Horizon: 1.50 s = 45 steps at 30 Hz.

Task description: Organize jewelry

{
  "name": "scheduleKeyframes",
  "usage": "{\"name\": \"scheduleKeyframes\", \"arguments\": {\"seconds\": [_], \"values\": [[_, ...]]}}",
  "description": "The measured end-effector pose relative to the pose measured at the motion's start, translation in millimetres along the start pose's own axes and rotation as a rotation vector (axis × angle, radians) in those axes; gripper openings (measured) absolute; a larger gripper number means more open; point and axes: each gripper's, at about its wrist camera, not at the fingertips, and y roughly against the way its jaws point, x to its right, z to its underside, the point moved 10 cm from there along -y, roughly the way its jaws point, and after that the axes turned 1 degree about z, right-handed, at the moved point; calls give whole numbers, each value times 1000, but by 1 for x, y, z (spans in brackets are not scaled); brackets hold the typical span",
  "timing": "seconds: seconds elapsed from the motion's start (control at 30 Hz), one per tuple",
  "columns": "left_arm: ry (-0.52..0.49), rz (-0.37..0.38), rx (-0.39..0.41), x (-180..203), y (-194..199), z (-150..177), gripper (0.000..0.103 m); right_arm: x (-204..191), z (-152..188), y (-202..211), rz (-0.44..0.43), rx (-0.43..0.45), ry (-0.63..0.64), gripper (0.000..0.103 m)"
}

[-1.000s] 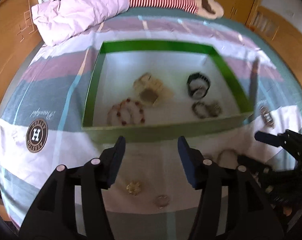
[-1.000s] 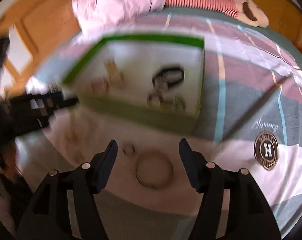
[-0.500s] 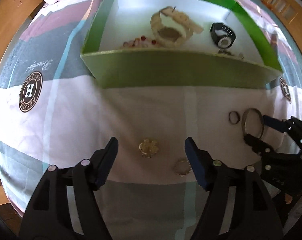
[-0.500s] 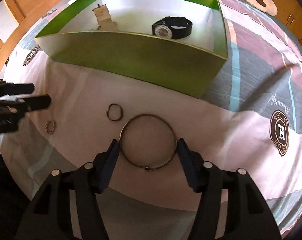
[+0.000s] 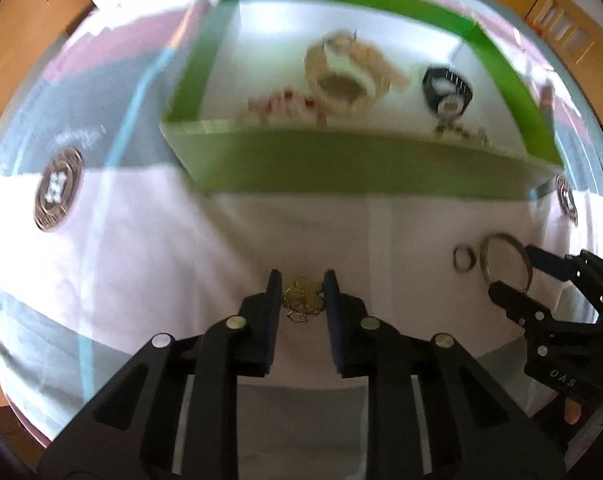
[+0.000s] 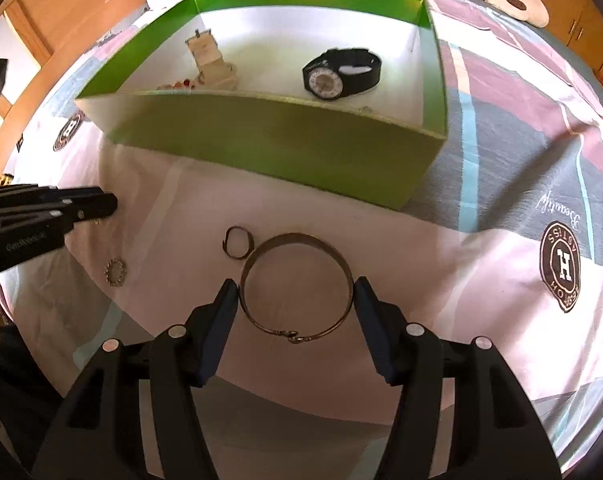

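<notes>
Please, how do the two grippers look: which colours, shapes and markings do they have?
The left gripper and the right gripper look alike: black plastic linkage arms with cut-out openings and round silver pivot pins, ending in flat dark blue fingers. Small pale lettering marks each body, too small to read. No cables show.

Left wrist view close above the bedspread (image 5: 141, 280), facing steeply down toward the green box (image 5: 341, 168), right wrist view likewise, box (image 6: 285, 152) ahead, both sharing box and bangle (image 6: 297, 284).
</notes>
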Motion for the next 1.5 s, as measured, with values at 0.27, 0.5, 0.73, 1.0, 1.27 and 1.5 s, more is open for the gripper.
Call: {"name": "scheduleKeyframes", "arguments": {"seconds": [0.27, 0.5, 0.73, 1.0, 1.27, 1.5], "values": [[23, -10, -22, -6, -1, -1, 45, 16, -7, 9, 18, 28, -50, 61], [38, -5, -41, -10, -5, 2, 53, 31, -8, 9, 6, 28, -149, 66], [14, 6, -41, -1, -5, 2, 54, 31, -4, 2, 15, 2, -151, 67], [-5, -6, -64, 9, -14, 4, 52, 31, 1, 1, 18, -10, -144, 67], [20, -9, -78, 10, -23, 4, 53, 23, 0, -7, 24, -31, -111, 67], [32, -9, -75, 10, -22, 3, 52, 24, 1, -10, 29, -39, -113, 67]]}}
